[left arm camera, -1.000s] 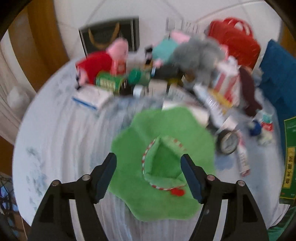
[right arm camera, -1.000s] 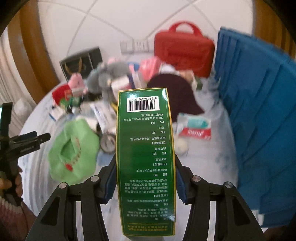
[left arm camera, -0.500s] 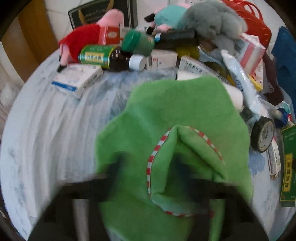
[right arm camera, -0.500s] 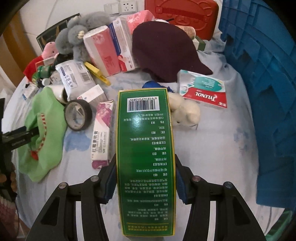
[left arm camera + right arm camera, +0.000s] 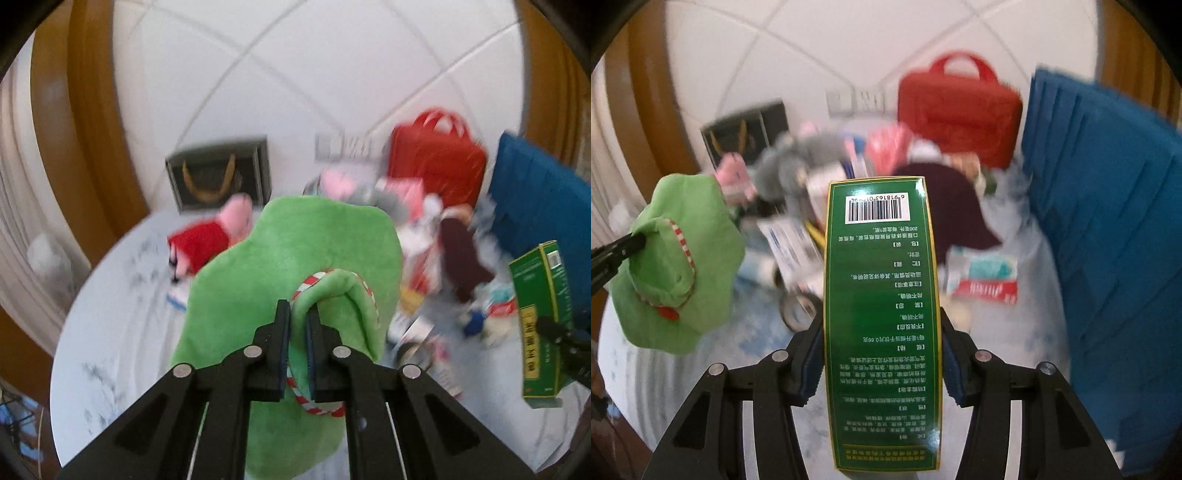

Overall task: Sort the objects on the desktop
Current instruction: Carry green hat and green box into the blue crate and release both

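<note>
left gripper pinching green hat, seemingly lifted

Soft, even light fills both views, bright on the white tiled wall. Clutter below that wall smears with motion blur, while the green box stays sharp. Fisheye bending darkens corners around the wall.
</note>
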Demonstrator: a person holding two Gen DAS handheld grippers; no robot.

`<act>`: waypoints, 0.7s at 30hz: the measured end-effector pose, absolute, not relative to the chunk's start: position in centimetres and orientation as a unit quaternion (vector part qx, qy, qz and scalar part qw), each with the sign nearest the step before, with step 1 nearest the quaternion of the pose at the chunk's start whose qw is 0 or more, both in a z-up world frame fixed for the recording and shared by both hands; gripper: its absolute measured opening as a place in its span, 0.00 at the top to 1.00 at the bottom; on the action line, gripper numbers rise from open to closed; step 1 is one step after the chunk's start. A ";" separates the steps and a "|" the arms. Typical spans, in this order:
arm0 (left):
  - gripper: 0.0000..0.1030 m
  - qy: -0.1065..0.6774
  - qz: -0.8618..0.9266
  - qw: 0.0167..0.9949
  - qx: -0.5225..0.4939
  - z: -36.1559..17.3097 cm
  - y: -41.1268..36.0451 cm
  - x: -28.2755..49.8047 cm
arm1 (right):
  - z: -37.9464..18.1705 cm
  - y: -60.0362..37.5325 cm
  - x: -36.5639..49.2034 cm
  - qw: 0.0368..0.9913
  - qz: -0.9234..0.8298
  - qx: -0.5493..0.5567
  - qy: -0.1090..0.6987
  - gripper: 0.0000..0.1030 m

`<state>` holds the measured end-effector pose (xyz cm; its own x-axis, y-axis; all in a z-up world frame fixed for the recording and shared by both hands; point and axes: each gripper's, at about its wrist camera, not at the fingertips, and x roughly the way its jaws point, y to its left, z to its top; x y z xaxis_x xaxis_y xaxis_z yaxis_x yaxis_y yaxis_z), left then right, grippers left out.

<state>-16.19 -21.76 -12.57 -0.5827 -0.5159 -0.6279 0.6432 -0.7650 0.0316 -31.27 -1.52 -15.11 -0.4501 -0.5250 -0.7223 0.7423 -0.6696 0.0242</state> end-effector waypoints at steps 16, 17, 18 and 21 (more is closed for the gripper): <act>0.92 0.035 -0.974 0.172 0.141 5.3 -5.0 -24.7 | 6.3 12.2 -32.3 0.297 -0.941 0.156 0.053 0.49; 0.92 0.034 -0.977 0.162 0.133 6.0 -3.3 -25.6 | 7.2 14.0 -33.0 0.286 -0.946 0.144 0.051 0.49; 0.92 0.031 -0.980 0.153 0.124 6.7 -1.2 -26.6 | 8.0 15.5 -33.7 0.278 -0.950 0.136 0.051 0.49; 0.92 0.024 -0.985 0.136 0.104 8.4 5.0 -29.7 | 9.7 21.2 -36.5 0.259 -0.958 0.117 0.047 0.49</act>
<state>-29.73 5.01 8.44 -0.9417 -0.2623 -0.2105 0.2722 -0.9621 -0.0190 -36.53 21.23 9.66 -0.8382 -0.4857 -0.2478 0.5076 -0.8611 -0.0292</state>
